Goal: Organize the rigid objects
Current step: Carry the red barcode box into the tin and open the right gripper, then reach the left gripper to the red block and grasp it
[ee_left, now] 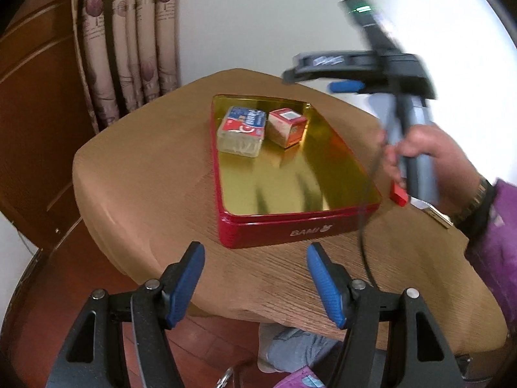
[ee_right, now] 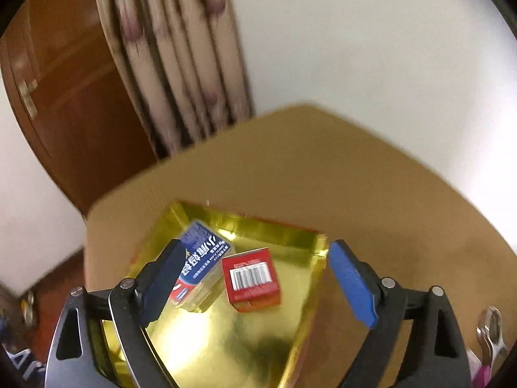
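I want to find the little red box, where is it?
The little red box sits inside the red tin, at its far end, just right of the clear box with the blue label. In the right wrist view it lies below the open jaws.
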